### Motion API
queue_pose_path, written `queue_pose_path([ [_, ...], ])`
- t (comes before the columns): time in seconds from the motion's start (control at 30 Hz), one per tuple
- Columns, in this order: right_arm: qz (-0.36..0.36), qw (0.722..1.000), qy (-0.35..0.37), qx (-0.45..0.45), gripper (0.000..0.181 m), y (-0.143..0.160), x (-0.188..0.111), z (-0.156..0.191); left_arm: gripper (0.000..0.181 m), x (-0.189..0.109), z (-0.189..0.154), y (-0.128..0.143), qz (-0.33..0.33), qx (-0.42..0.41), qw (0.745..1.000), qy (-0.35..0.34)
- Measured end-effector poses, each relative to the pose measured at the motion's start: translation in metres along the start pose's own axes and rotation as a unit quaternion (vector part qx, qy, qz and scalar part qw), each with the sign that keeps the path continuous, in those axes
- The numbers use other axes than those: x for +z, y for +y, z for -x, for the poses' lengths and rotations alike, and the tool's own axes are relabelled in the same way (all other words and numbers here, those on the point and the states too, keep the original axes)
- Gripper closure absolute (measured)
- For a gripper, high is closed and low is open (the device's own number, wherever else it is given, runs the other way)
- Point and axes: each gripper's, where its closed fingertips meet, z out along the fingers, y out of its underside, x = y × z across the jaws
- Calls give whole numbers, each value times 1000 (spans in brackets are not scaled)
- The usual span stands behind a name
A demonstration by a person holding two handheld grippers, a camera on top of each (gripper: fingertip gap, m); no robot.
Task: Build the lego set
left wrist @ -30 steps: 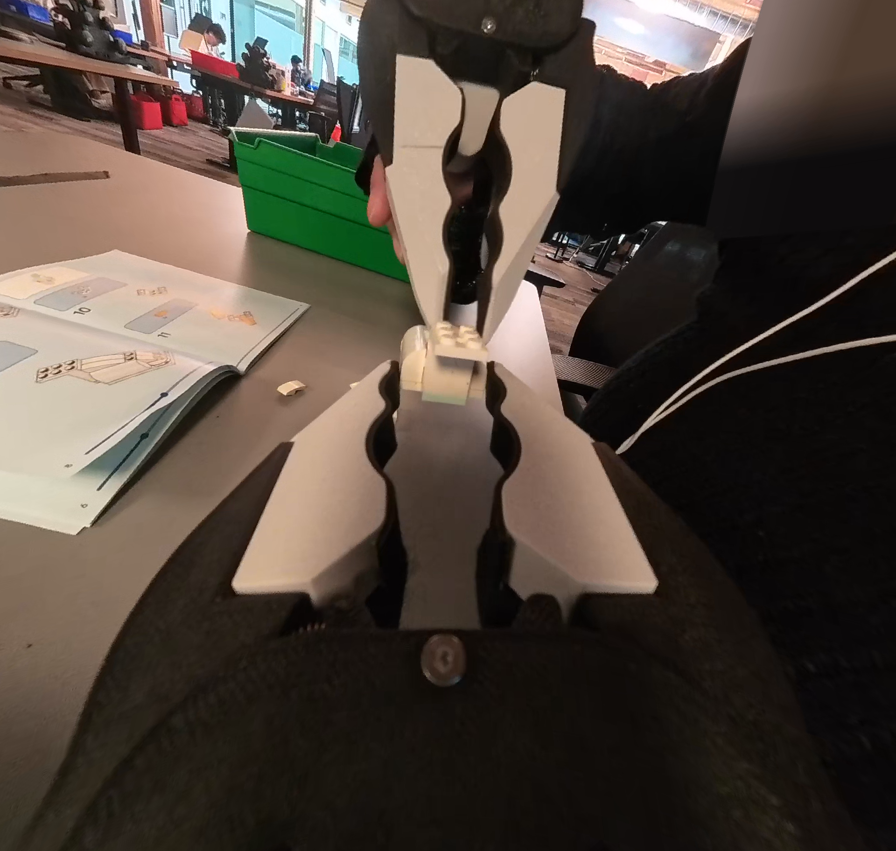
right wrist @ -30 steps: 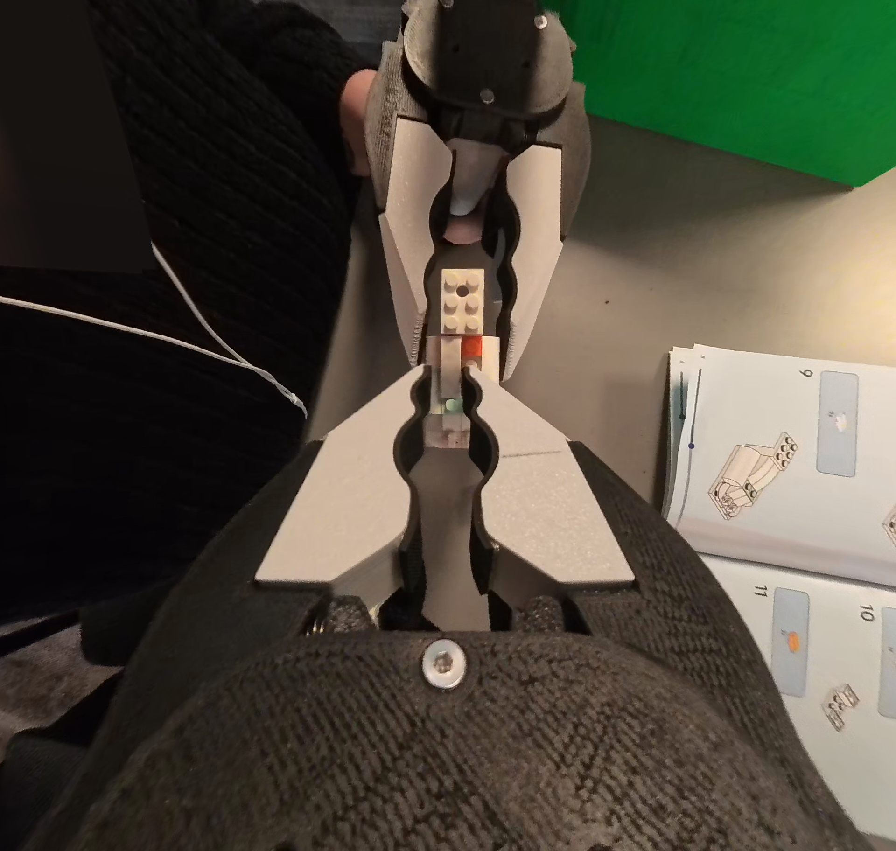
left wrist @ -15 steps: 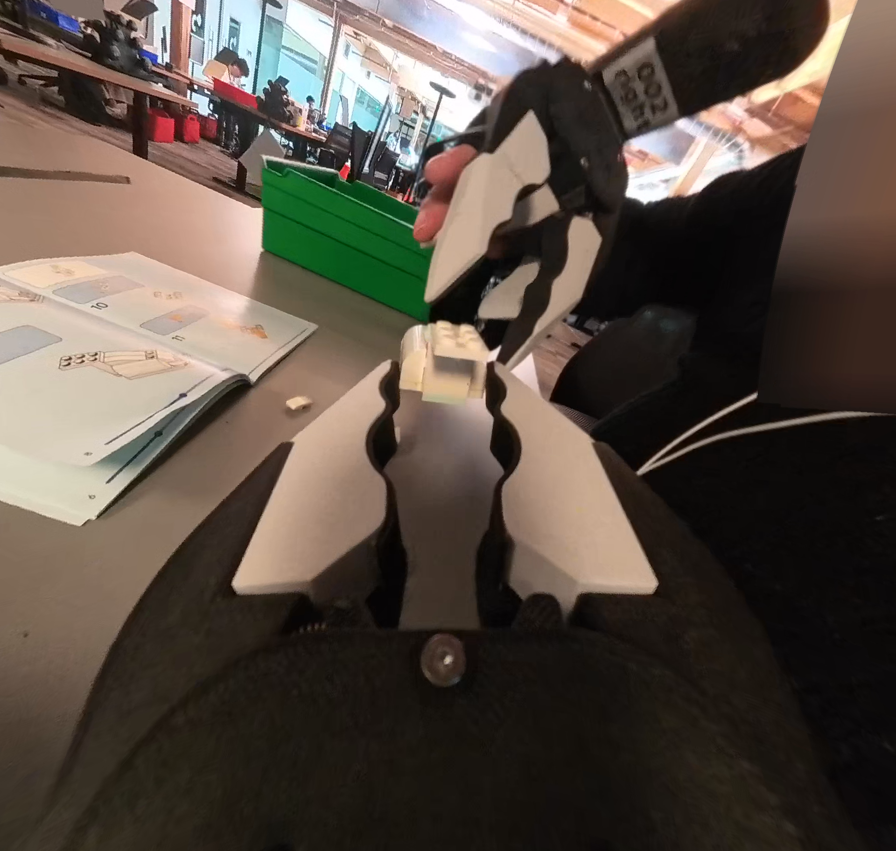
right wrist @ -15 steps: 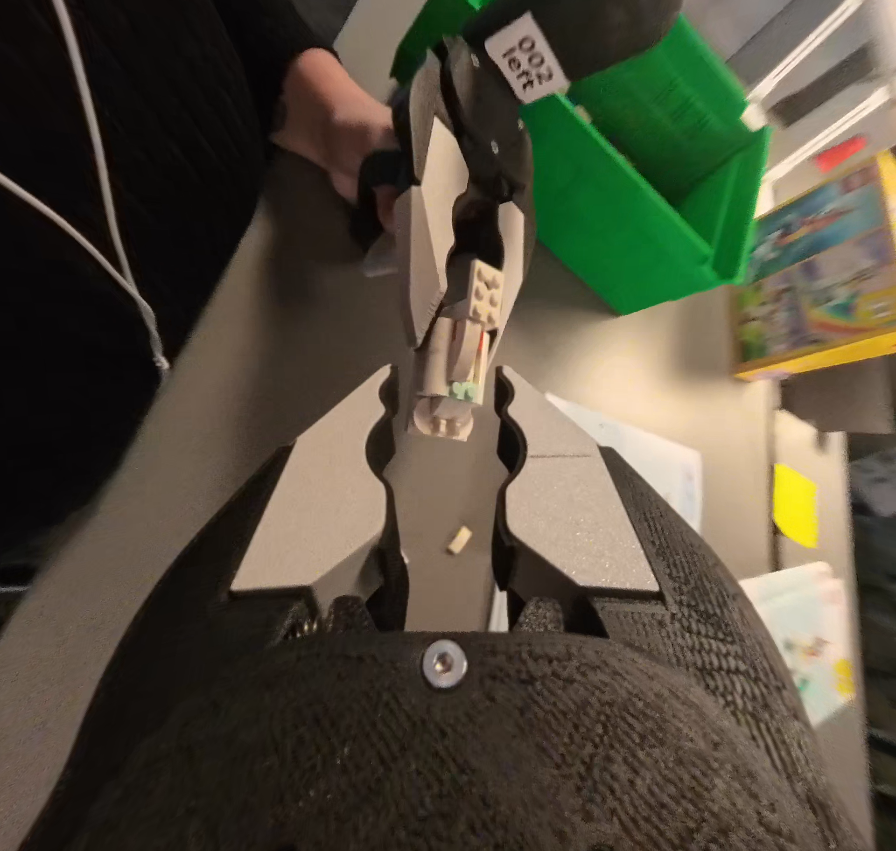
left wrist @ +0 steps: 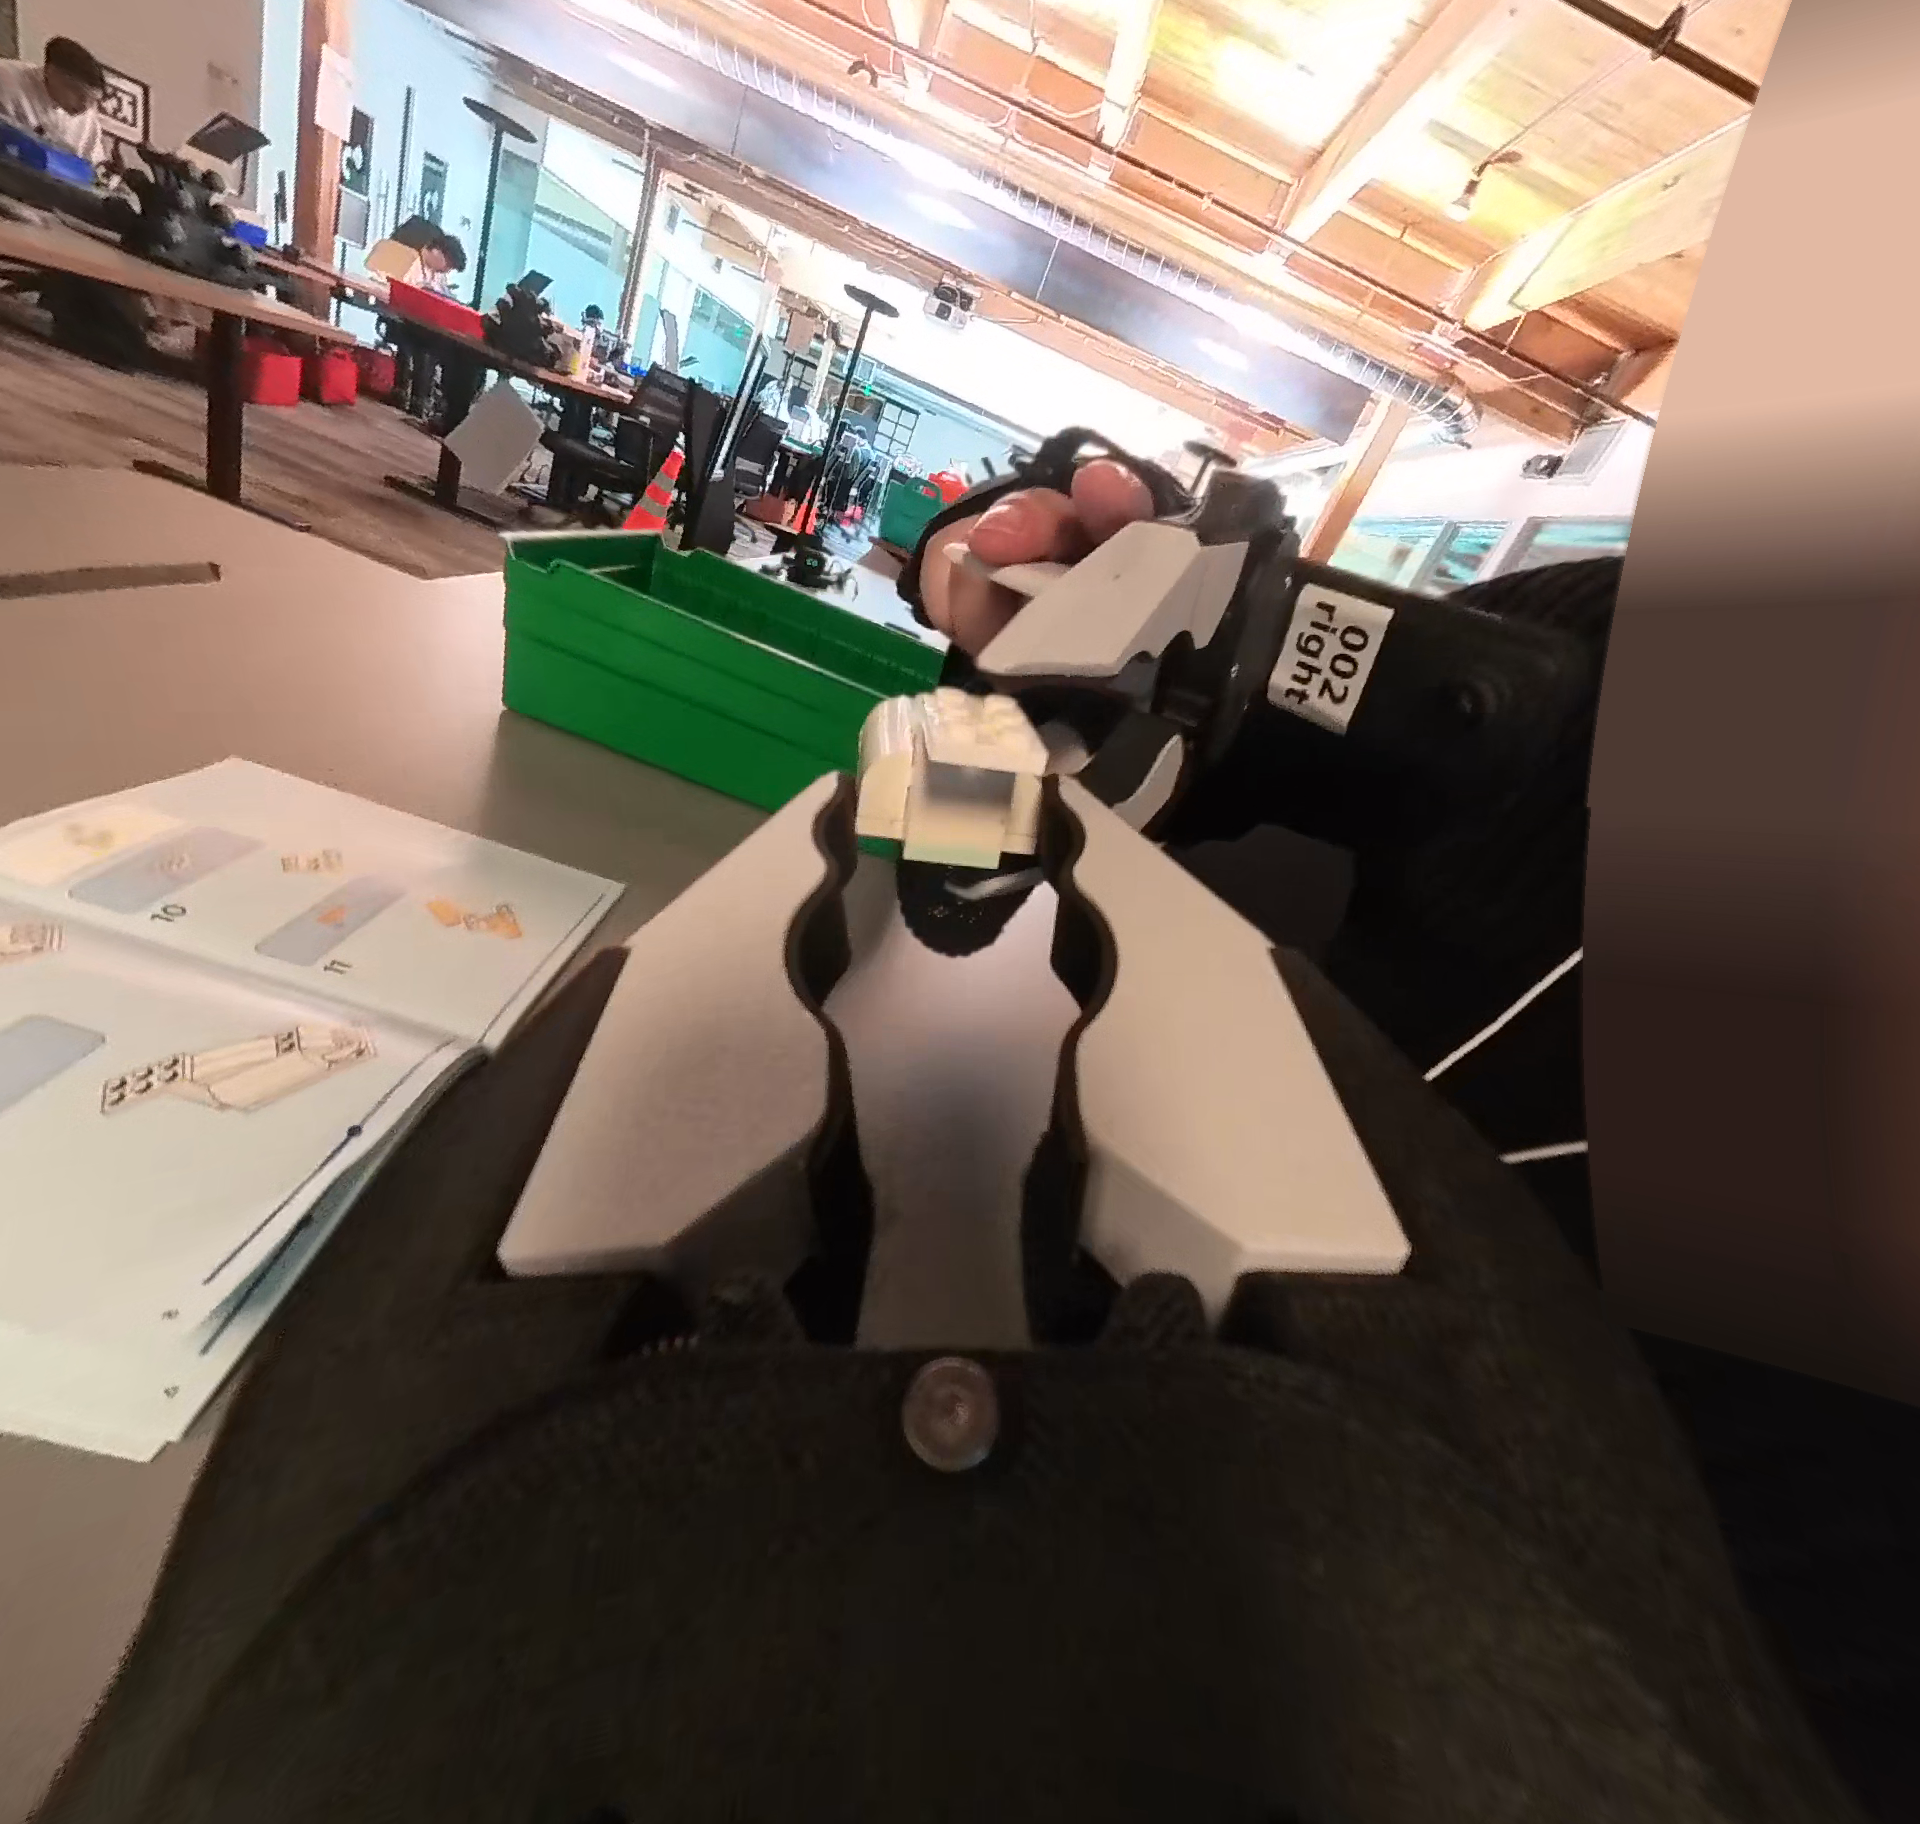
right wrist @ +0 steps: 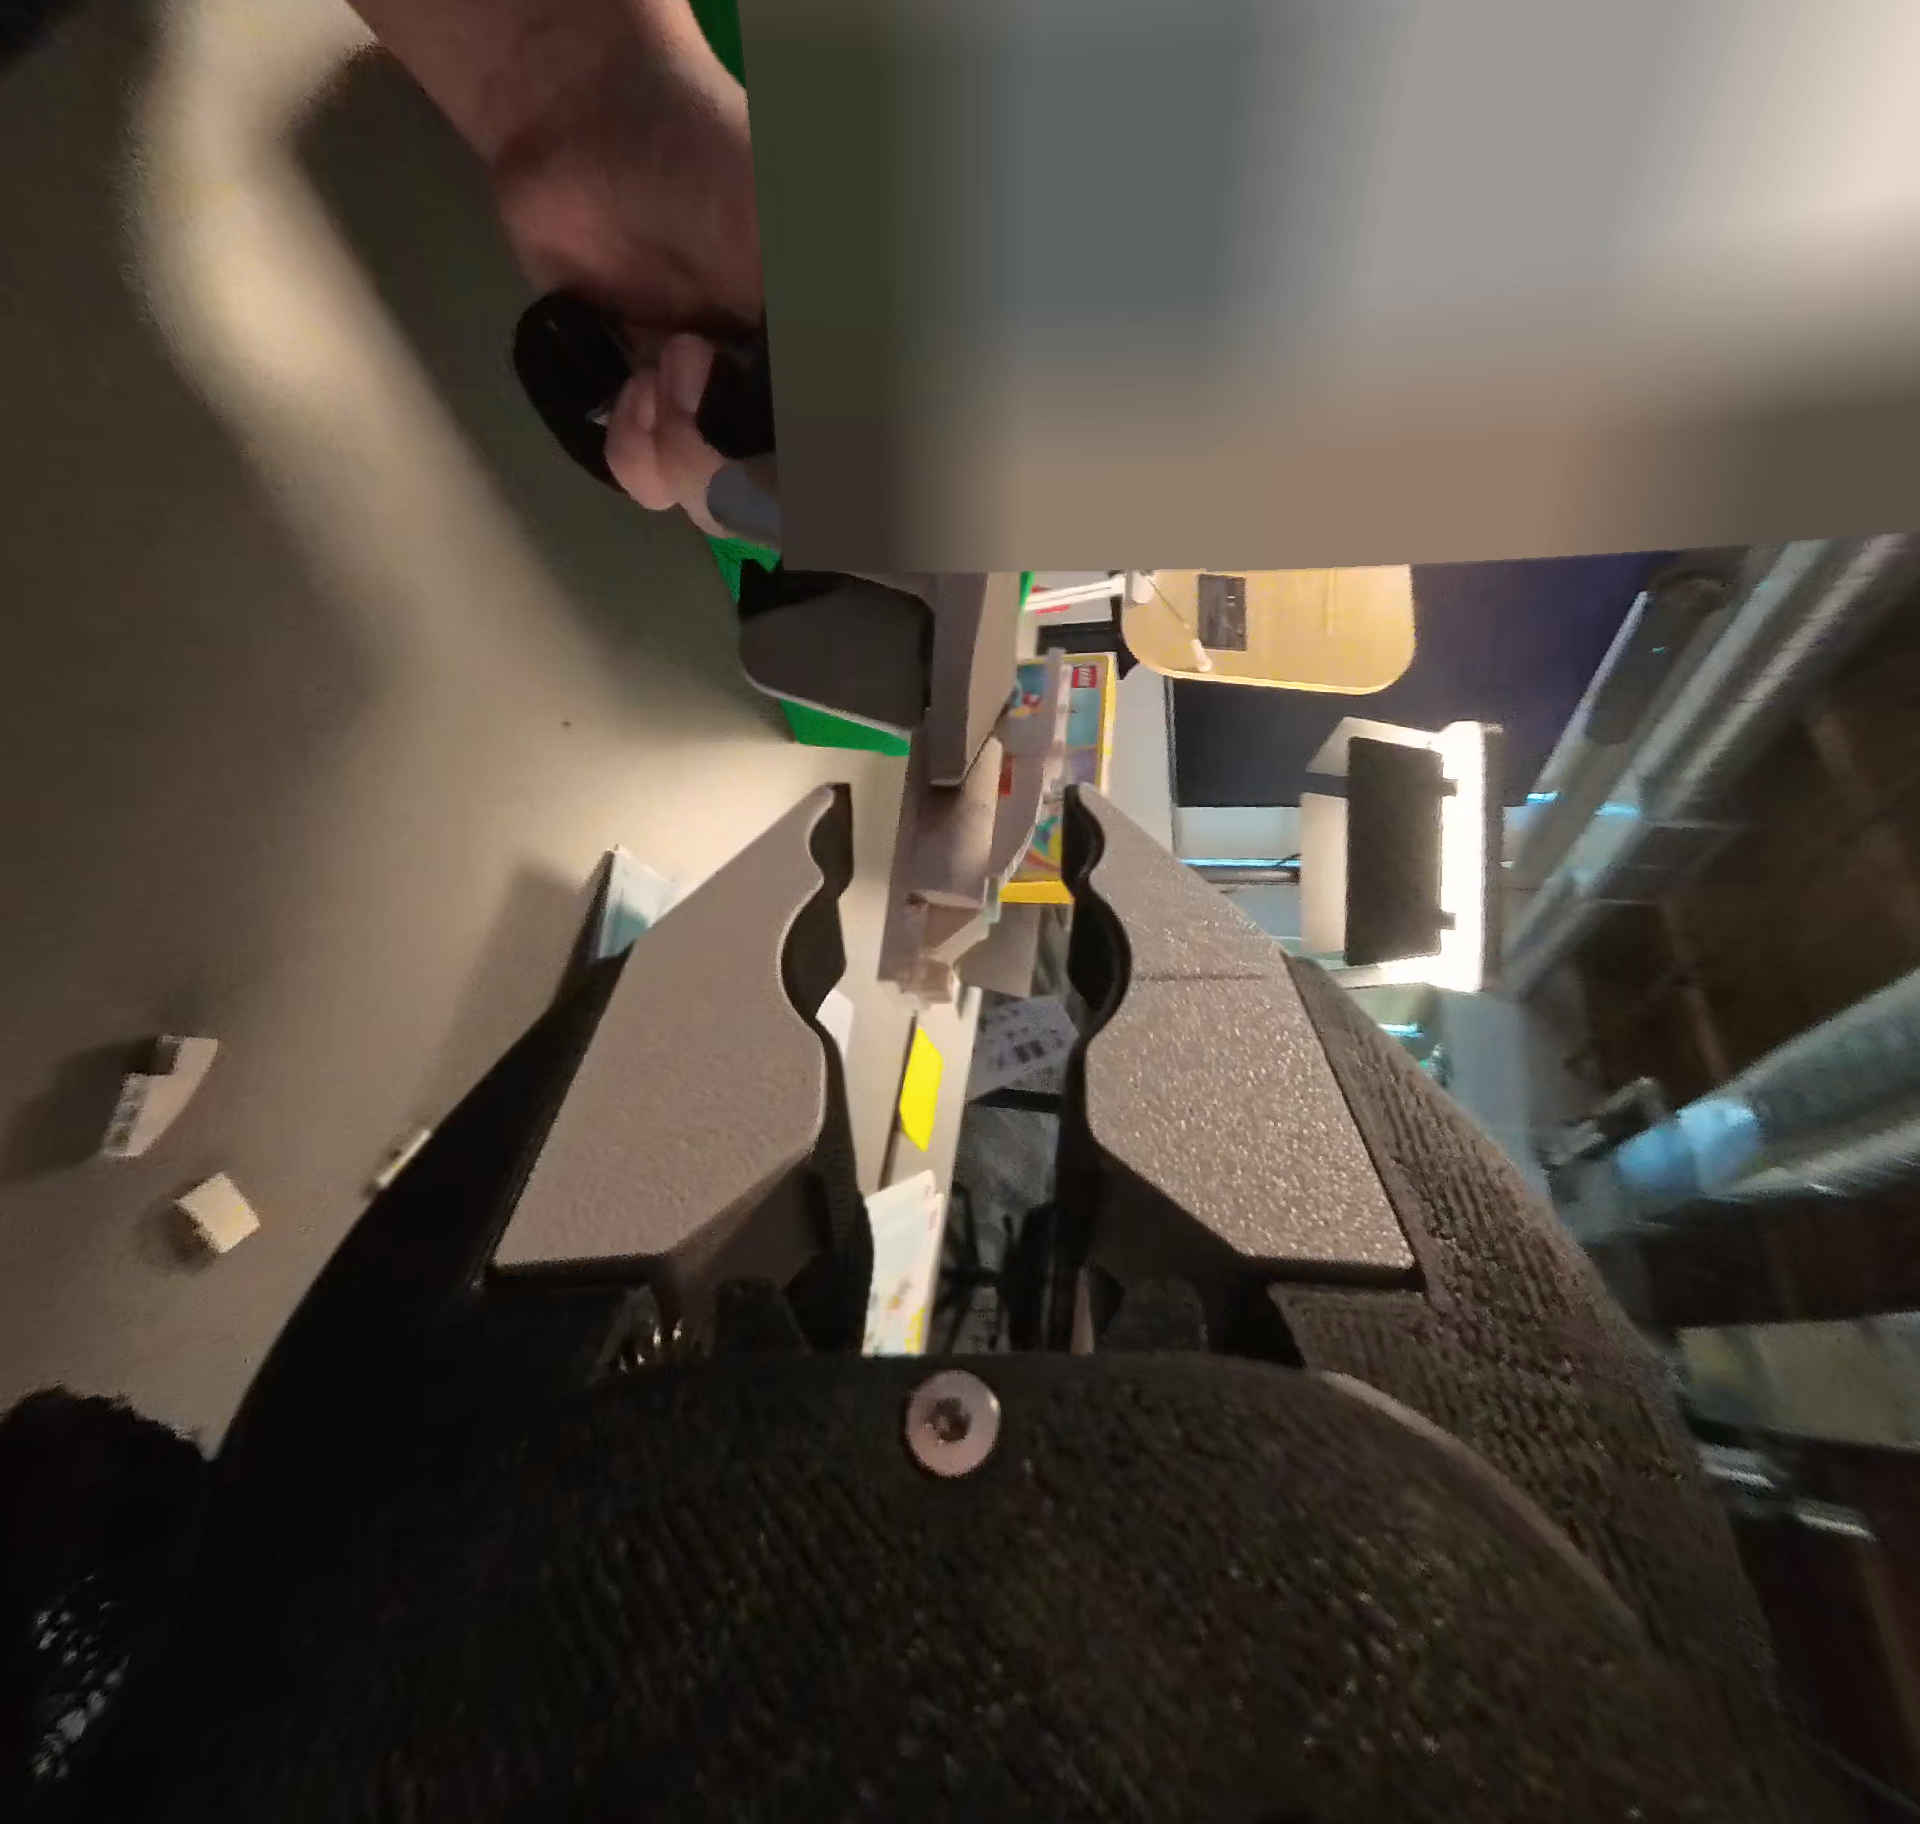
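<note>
My left gripper is shut on a small white lego assembly and holds it above the grey table. My right gripper is rolled on its side just right of the assembly, jaws open. In the right wrist view the right gripper is open, and the assembly hangs between its fingers without touching them. One finger of the left gripper shows above the assembly; the rest of that gripper is hidden by a blurred patch.
A green bin stands behind the grippers. An open instruction booklet lies at the left. Two loose pale pieces lie on the table. A colourful lego box and a yellow note lie farther off.
My right gripper let go of the assembly's end, opened, and swung from opposite the left gripper to its right side, rolling sideways. My left gripper kept its hold and tilted upward.
</note>
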Motion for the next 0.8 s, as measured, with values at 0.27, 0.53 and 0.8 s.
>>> queue_pose_path([
  [0.27, 4, 999, 30, -37, 143, -3, -1, -7, 147, 2, -9, -7, 4, 25, 1000, 3],
  [0.53, -4, 996, 61, -59, 156, -7, -5, -14, 147, 4, -12, -7, 1, 20, 1000, 16],
  [0.8, 4, 997, 53, -57, 158, -7, -7, -14, 147, 5, -13, -6, 7, 21, 1000, 15],
])
